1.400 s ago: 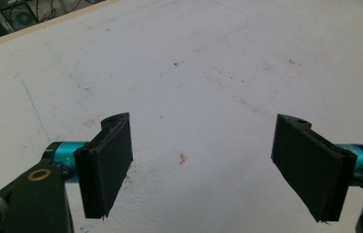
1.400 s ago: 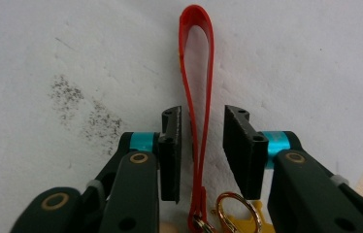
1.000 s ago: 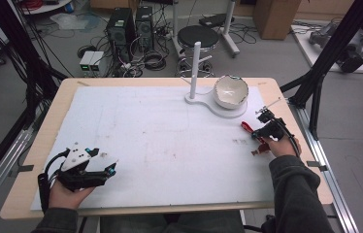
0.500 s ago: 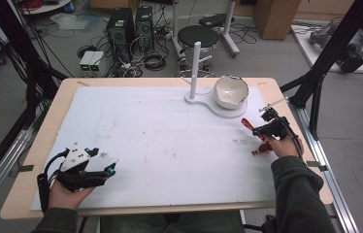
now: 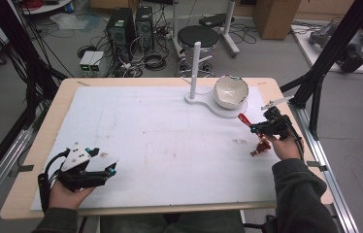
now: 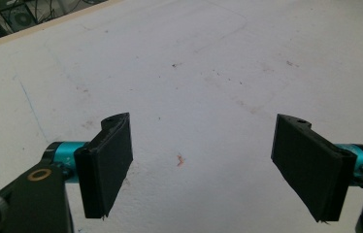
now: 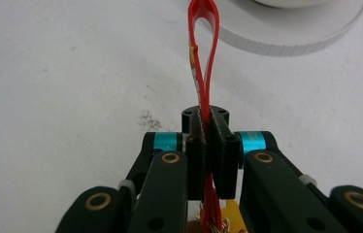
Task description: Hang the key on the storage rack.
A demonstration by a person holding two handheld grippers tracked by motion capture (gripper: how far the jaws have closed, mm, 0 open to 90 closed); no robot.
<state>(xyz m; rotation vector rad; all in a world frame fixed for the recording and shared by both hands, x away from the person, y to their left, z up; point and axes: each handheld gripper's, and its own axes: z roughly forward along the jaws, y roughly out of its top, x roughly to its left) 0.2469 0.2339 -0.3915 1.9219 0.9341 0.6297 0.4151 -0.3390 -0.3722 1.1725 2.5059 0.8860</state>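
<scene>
Both grippers are black with 2 flat black jaws on turquoise collars and brass-coloured rivets on the linkage arms. The left gripper (image 5: 85,167), lower left of the high view, carries a grey 3-cornered plate and a looping black cable. The right gripper (image 5: 267,127), at right, sits above a dark olive sleeve (image 5: 300,194).

— What is the red thing?

— A red strap (image 7: 203,53), a thin band folded into a narrow loop, standing edge-on and pinched flat between the jaws of the right gripper (image 7: 208,145).

— Where is it, taking the white bowl (image 5: 230,91) as the mark?

— Its looped end (image 5: 243,119) lies just beside the bowl's round white base (image 5: 228,112), on the near side. A brownish tuft (image 5: 261,147) hangs from the other end, farther from the bowl.
</scene>
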